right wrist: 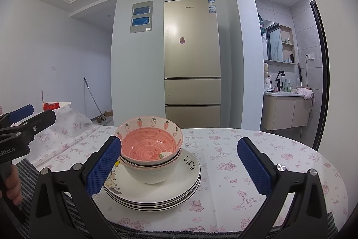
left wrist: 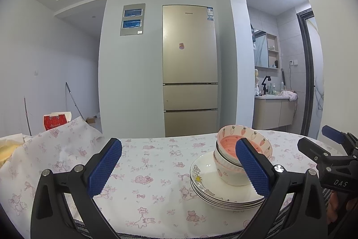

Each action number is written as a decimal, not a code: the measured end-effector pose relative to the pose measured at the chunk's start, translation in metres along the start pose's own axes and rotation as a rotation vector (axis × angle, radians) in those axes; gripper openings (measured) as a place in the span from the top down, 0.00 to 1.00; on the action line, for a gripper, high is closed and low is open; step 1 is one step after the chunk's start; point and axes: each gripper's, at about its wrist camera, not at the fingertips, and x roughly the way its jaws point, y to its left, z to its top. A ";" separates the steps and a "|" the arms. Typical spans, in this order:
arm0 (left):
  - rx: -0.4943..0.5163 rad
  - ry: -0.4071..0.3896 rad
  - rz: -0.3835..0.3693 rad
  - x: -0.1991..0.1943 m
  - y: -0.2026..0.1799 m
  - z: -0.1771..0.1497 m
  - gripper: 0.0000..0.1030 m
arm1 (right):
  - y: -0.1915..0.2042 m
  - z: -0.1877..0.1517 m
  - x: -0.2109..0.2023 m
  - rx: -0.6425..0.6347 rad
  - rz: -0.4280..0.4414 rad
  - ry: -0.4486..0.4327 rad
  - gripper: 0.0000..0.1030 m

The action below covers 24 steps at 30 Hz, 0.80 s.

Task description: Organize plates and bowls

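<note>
While both grippers, left gripper (left wrist: 179, 169) and right gripper (right wrist: 179, 168), hover with jaws released, nested bowls (right wrist: 149, 150) sit atop stacked plates (right wrist: 156, 194) near the cloth-covered counter's (right wrist: 235, 171) front edge, facing a fridge (right wrist: 192, 59).

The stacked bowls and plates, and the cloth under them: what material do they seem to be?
Top bowl: probably glazed ceramic; glossy pink inside with painted strawberries and light glints.
Plates: likely glazed ceramic or porcelain; smooth white shine, thin dark rims, printed drawing.
Tablecloth: looks like woven cotton-type fabric; matte, creased, pink print. The exact fibre cannot be told.
</note>
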 end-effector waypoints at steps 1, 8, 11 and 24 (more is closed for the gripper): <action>-0.001 -0.002 0.000 0.000 0.000 0.000 0.00 | 0.000 0.000 0.000 0.000 0.000 -0.001 0.00; -0.004 -0.003 0.002 -0.001 0.001 -0.003 0.00 | 0.000 0.000 0.000 -0.001 0.000 0.000 0.00; -0.005 -0.003 0.002 -0.001 0.001 -0.003 0.00 | 0.000 0.000 0.000 0.000 0.000 0.001 0.00; -0.006 -0.004 0.004 -0.001 0.002 -0.003 0.00 | 0.000 0.000 0.000 -0.001 0.000 0.000 0.00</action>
